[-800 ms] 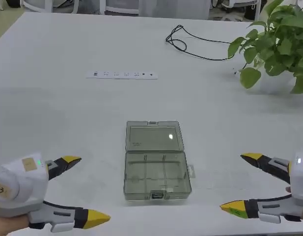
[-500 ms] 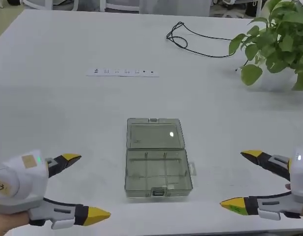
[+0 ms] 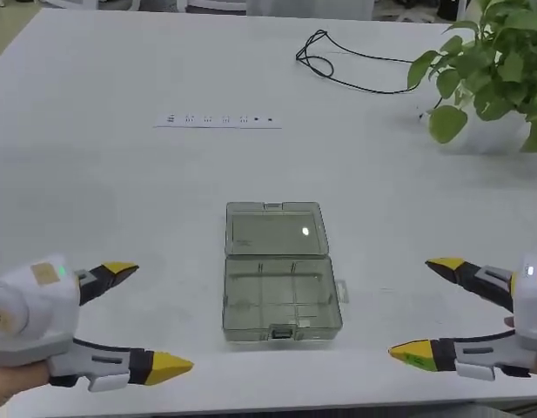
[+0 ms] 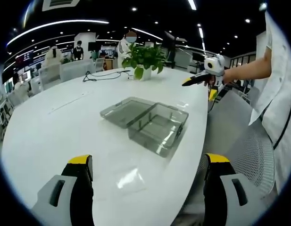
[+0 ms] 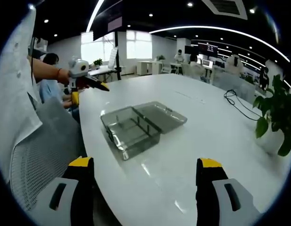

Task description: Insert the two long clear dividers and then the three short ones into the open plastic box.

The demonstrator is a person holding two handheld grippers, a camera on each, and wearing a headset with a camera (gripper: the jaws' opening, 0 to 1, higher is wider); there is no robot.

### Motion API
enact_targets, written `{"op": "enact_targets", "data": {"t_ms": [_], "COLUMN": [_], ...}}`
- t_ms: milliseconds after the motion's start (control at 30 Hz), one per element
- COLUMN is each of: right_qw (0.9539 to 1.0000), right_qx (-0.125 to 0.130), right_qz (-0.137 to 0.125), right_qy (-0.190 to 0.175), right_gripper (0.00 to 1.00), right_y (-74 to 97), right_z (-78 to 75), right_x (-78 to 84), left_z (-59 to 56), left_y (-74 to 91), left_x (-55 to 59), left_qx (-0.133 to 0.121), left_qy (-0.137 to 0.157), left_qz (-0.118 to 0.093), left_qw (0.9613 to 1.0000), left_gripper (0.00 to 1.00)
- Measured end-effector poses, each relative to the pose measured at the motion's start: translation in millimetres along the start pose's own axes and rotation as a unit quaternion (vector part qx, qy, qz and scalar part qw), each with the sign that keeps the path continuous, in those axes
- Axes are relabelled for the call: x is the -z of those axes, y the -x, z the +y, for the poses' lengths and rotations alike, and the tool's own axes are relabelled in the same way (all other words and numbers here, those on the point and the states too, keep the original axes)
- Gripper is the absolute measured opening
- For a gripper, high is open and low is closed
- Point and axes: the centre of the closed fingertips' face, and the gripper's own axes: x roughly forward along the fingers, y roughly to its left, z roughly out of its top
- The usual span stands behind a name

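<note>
The open smoky-clear plastic box point(image 3: 281, 300) lies at the table's near middle, its lid point(image 3: 275, 230) folded flat behind it. Thin clear partitions stand inside the tray point(image 5: 131, 129), some running lengthwise and some across. My left gripper point(image 3: 146, 318) hovers open to the left of the box, holding nothing. My right gripper point(image 3: 425, 309) hovers open to the right of it, also holding nothing. In the left gripper view a small flat clear piece point(image 4: 128, 179) lies on the table between the jaws, short of the box point(image 4: 157, 127). Each gripper sits well apart from the box.
A white power strip point(image 3: 218, 121) lies further back. A black cable point(image 3: 338, 65) and a potted plant point(image 3: 490, 74) are at the far right. The table's near edge point(image 3: 251, 411) runs just below the grippers. Chairs and other people are around the room.
The head camera has tilted slightly, so the picture has shifted upward. Both grippers stay open beside the box, and the box has not moved.
</note>
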Motion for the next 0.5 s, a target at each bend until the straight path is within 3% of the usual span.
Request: {"op": "enact_targets", "data": {"t_ms": [200,500], "right_qw": [1.0000,1.0000], "right_qx": [0.001,0.001], "right_qz": [-0.002,-0.003], "right_qy": [-0.001,-0.002], "right_gripper": [0.90,0.89], "right_y": [0.0,-0.4], "right_z": [-0.1,0.0], "right_x": [-1.1,-0.8], "left_z": [11.6,34.8], "left_y": [5.6,11.5], "left_x": [2.0,6.9], "left_qx": [-0.015,-0.042], "left_qy": [0.014,0.029], "left_qz": [-0.001,0.017], "left_qw": [0.9998,0.9986], "left_gripper": [1.00,0.98]}}
